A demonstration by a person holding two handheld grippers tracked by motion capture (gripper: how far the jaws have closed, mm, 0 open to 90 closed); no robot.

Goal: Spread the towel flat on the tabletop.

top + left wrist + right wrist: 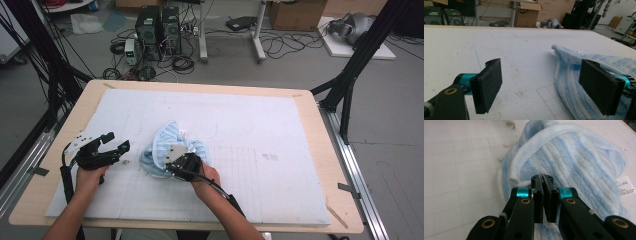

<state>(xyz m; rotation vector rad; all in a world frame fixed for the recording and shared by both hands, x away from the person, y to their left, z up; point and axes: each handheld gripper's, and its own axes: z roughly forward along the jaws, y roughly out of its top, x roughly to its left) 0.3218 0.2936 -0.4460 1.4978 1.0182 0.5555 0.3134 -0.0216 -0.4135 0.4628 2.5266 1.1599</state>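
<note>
Blue-and-white striped towel (167, 147) lies bunched on the white foam mat (260, 130), a little toward 9 o'clock of mat centre.

Right gripper (176, 161) sits on the towel's 5 o'clock edge. In the right gripper view its jaws stand pressed together over the cloth (574, 157); whether a fold is pinched between the pads (537, 195) I cannot tell, since no fabric shows in the seam.

Left gripper (116, 145) rests on the mat at the towel's 9 o'clock, jaws wide apart and empty. In the left gripper view the towel's hem (566, 72) lies just inside the far pad (599, 86), not touched.

Judgement: the bundle's long axis runs roughly 11 to 5 o'clock. The right hand is the nearer. The left needs a short reach toward 3 o'clock to take the near edge.
</note>
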